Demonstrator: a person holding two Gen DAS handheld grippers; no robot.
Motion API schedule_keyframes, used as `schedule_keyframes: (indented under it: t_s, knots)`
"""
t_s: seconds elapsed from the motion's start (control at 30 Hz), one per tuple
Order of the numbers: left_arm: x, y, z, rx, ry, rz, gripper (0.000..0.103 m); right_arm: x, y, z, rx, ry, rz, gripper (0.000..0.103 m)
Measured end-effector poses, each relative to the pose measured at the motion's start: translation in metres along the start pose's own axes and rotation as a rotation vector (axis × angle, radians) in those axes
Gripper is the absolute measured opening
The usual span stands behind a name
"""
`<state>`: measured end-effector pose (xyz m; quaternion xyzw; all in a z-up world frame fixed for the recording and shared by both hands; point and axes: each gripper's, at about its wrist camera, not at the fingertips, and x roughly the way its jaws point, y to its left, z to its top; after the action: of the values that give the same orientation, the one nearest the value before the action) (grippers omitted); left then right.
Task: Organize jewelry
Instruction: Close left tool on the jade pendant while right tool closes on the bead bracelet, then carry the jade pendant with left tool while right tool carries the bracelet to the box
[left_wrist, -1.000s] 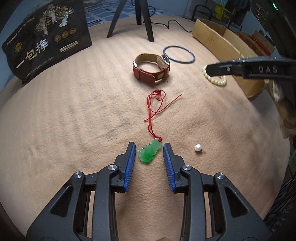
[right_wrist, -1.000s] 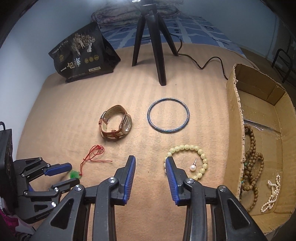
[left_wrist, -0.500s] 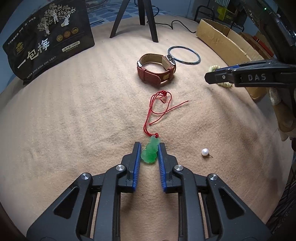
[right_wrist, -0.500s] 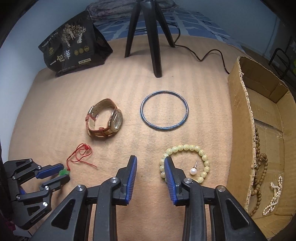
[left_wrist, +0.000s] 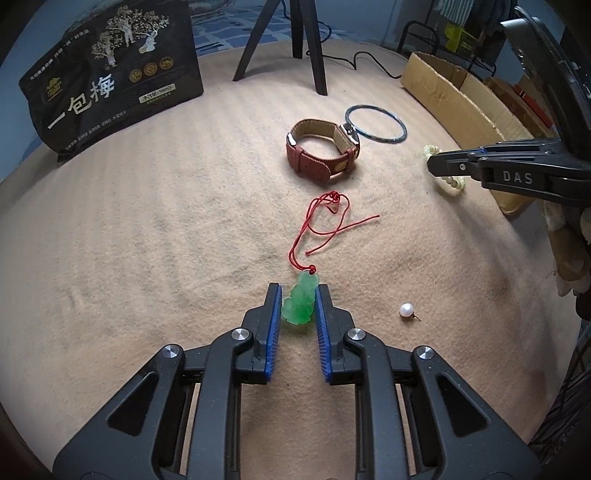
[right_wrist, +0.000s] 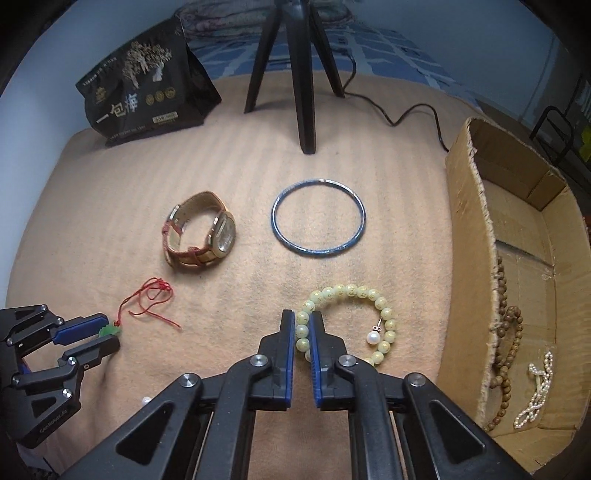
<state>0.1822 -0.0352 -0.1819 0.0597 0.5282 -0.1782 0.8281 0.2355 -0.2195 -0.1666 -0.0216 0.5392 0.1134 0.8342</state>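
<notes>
Fingers (right_wrist: 318, 347) pinch bracelet (right_wrist: 369, 295); only there, box (right_wrist: 465, 229) interior.

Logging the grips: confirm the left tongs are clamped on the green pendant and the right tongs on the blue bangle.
Wrong on one point. The right tongs pinch the pale bead bracelet, not the blue bangle, as the right wrist view shows. The left tongs do clamp the green pendant.

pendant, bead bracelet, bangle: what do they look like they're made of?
Green pendant: translucent, glossy, carved; looks like jade or glass, on a red cord.
Bead bracelet: pale yellow-green round beads, smooth and semi-opaque with gold marks; stone, resin or glass, cannot tell.
Blue bangle: thin rigid ring with a bright glint on the far edge; probably metal, maybe enamelled.
</notes>
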Motion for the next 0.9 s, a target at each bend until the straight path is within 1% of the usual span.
schedule_keyframes:
  t_s: [0.27, 0.57, 0.9]
  knots:
    - [-0.023, 0.001, 0.005, -0.030, -0.045, 0.005, 0.017, -0.027, -0.003, -0.005, 0.015, -0.067, 0.038, 0.005]
    - [-0.053, -0.016, 0.018, -0.028, -0.107, -0.010, 0.017, -0.064, -0.011, -0.011, 0.044, -0.142, 0.082, 0.005]
    - [-0.088, -0.036, 0.032, -0.043, -0.176, -0.038, 0.017, -0.102, -0.026, -0.021, 0.052, -0.210, 0.083, 0.005]
